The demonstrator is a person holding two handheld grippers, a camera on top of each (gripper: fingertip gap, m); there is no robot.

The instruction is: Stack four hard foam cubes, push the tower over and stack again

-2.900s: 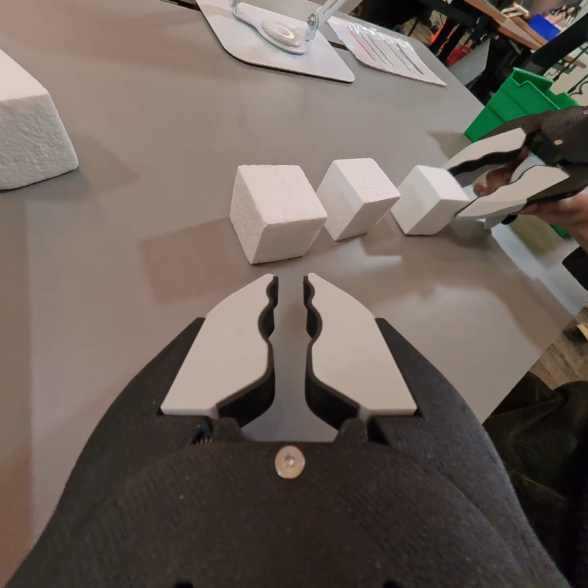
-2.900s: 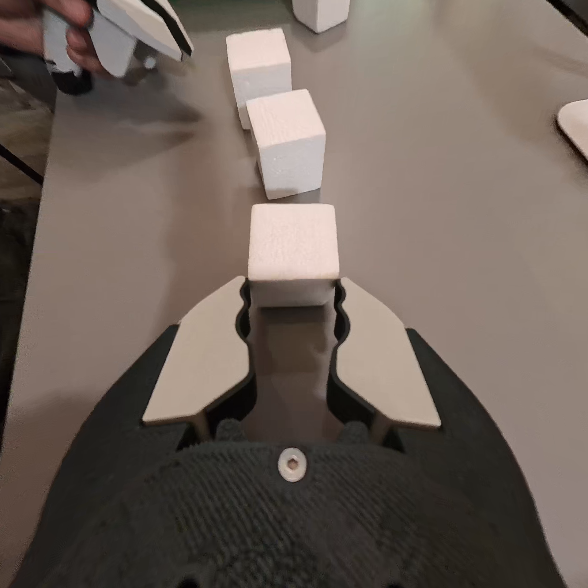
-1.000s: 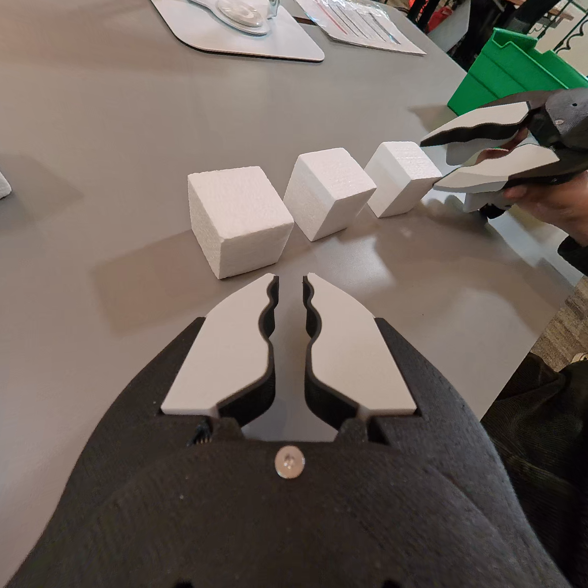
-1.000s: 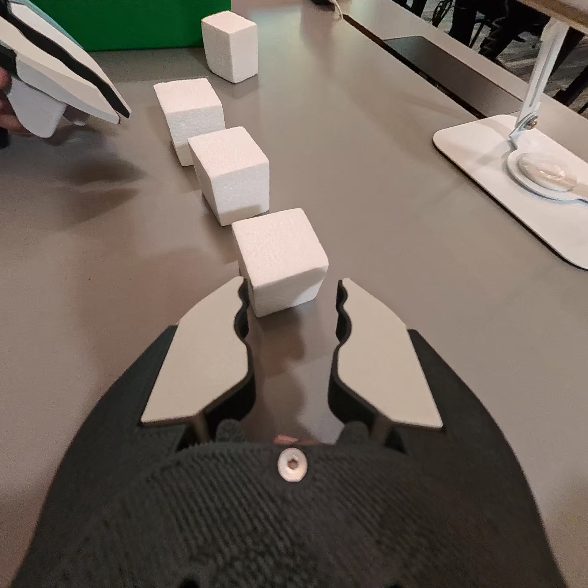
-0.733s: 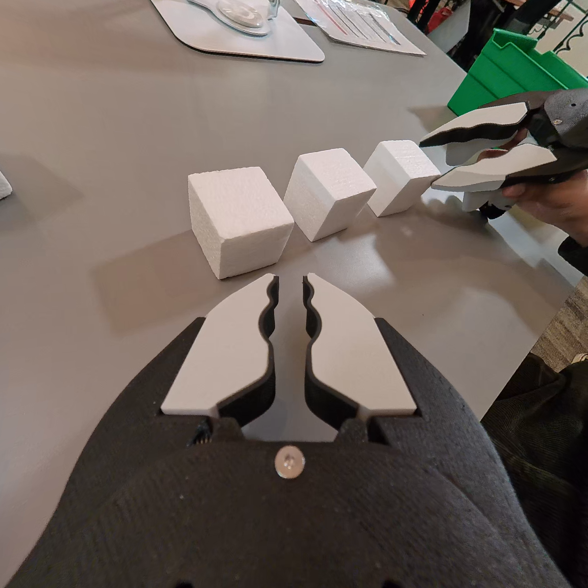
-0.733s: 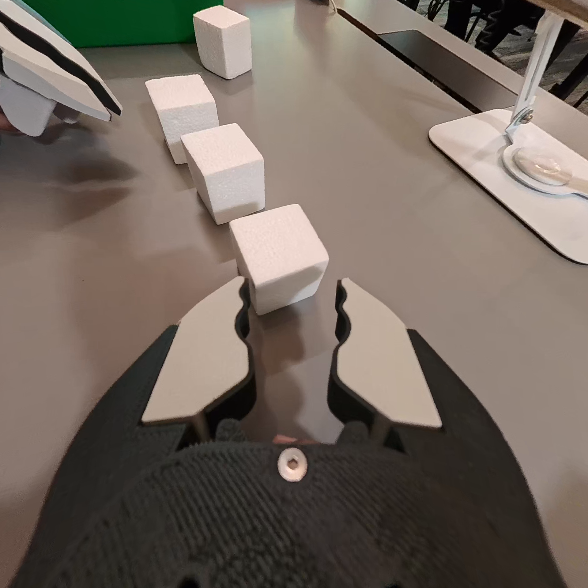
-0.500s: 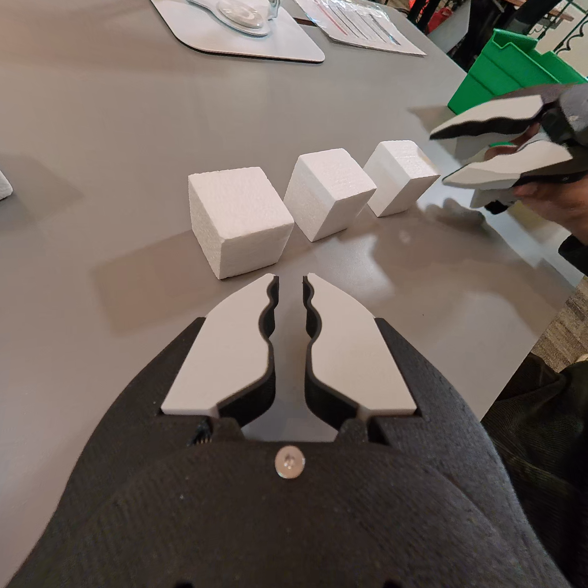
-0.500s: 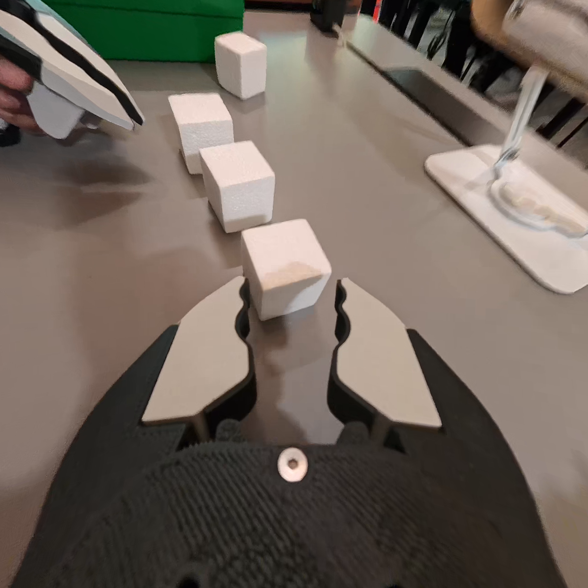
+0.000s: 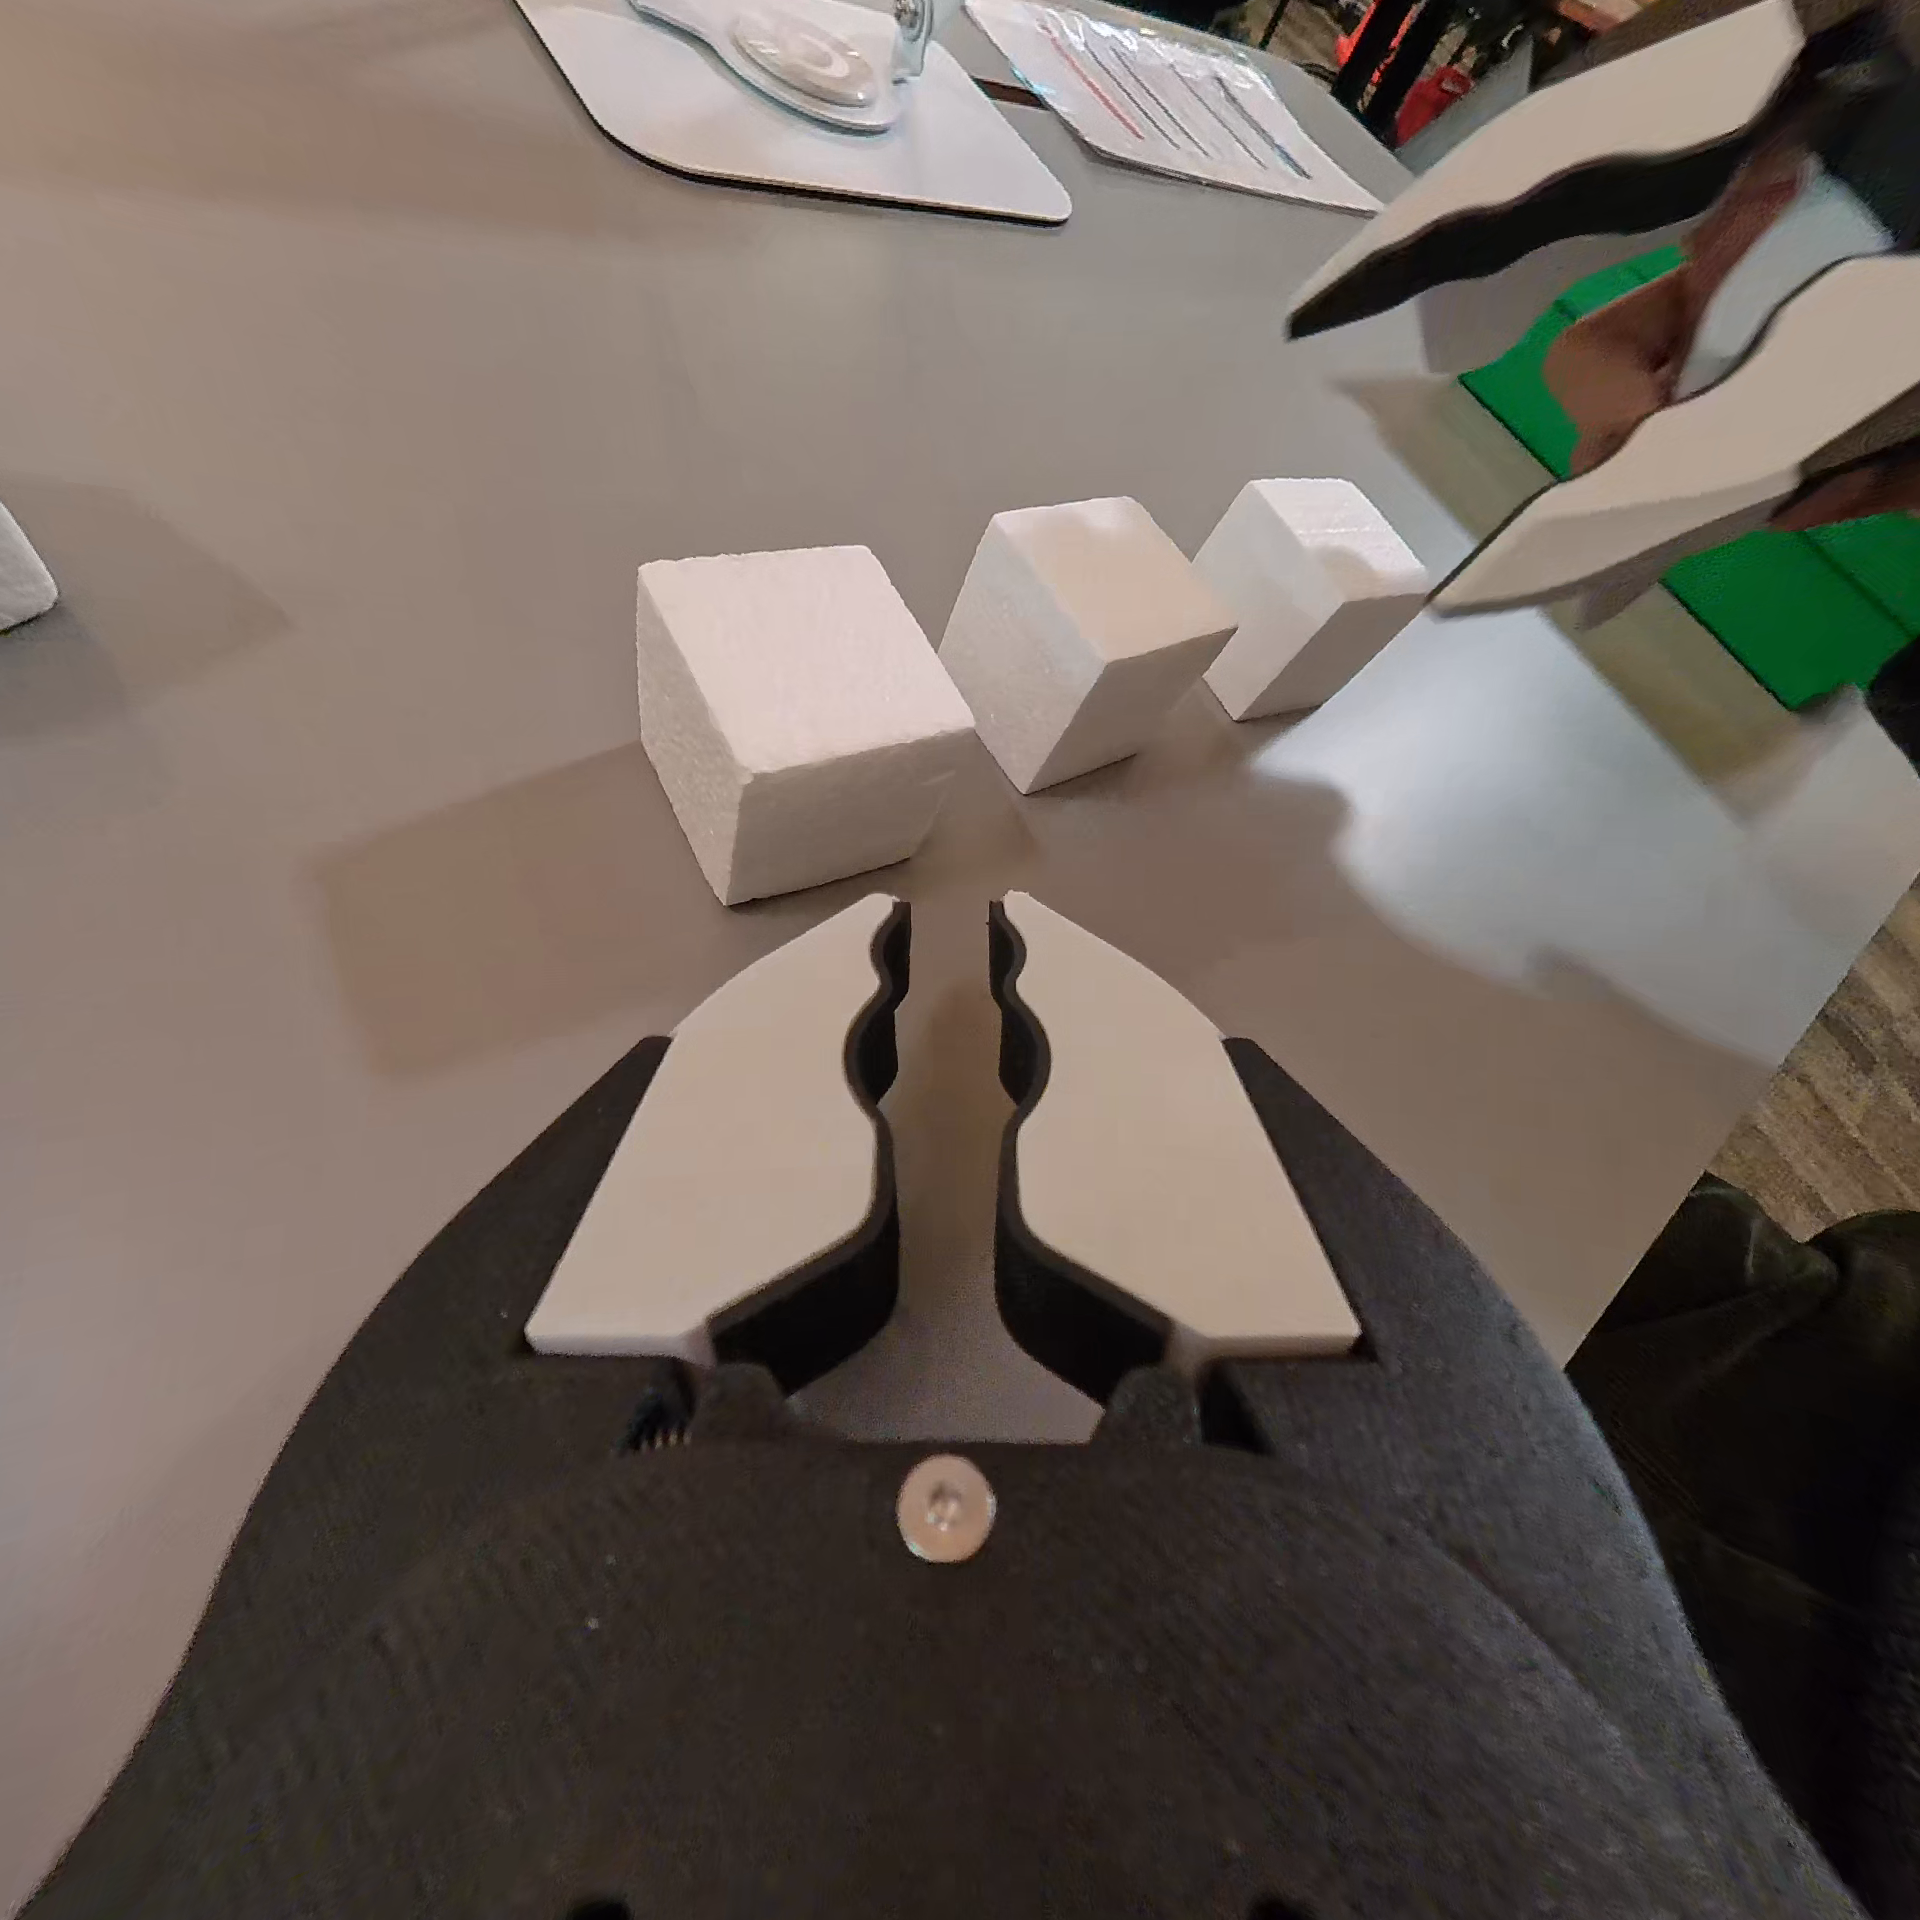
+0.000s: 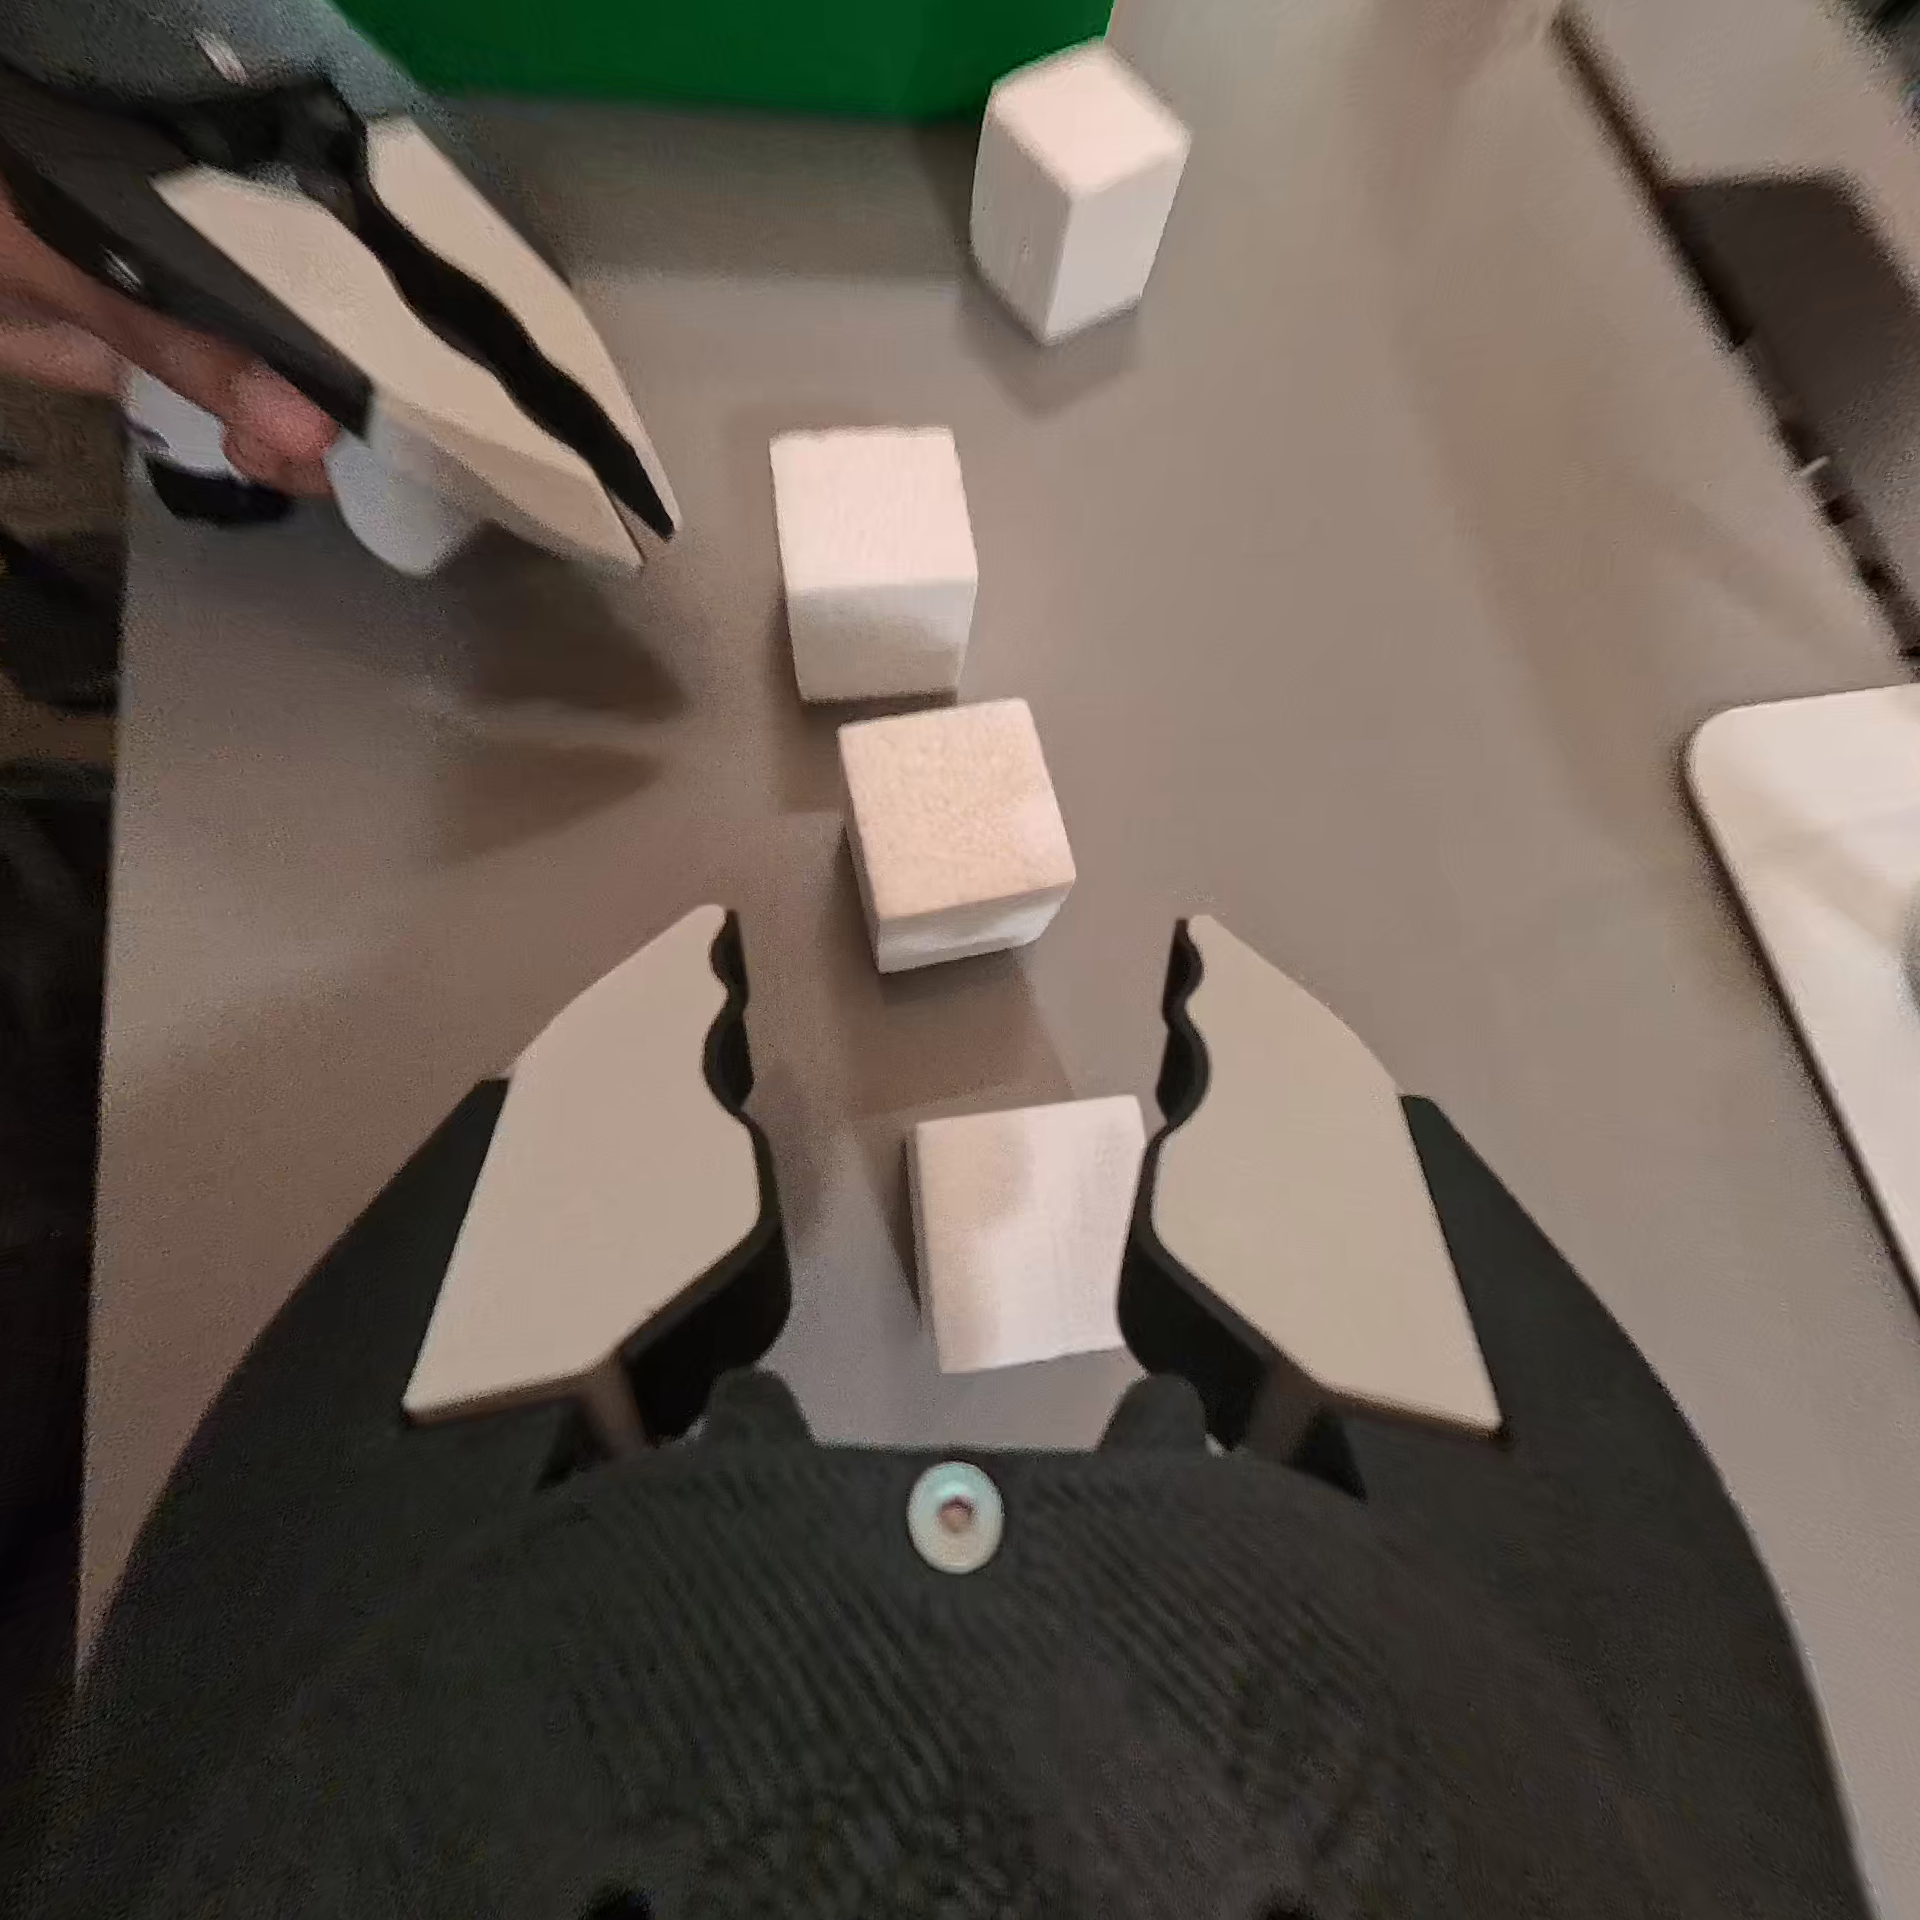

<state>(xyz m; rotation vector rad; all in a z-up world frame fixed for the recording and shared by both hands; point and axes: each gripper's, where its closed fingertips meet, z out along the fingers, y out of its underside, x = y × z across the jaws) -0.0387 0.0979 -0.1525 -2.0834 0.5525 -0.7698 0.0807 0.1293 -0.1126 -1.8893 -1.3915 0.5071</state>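
Three white foam cubes stand in a row on the grey table [image 9: 312, 364]: near [image 9: 800, 717], middle [image 9: 1081, 634], far [image 9: 1304, 592]. My left gripper [image 9: 945, 920] is shut to a narrow slit, empty, low just in front of the near cube. My right gripper [image 9: 1366, 462] hangs raised above the far end of the row. In the right wrist view it [image 10: 954, 925] is open wide and empty, looking down; one end cube [image 10: 1023, 1231] shows between its fingers on the table below, untouched. The middle cube [image 10: 951, 831] and other end cube [image 10: 878, 561] lie beyond, with the left gripper [image 10: 649, 540] beside them.
A fourth foam block [image 10: 1075, 218] stands past the row, before a green bin [image 10: 727, 42]. A white flat stand base [image 9: 831, 104] and a plastic sheet [image 9: 1174, 114] lie at the back. The table edge [image 9: 1766, 1039] runs on the right. From my left tips it is roughly 15 centimeters to the fourth foam block [image 10: 1075, 218]; from my right, 25 centimeters.
My right gripper let go of the end cube, then rose, tilted down over the row and opened wider. The left gripper has barely moved. The cubes stay put.
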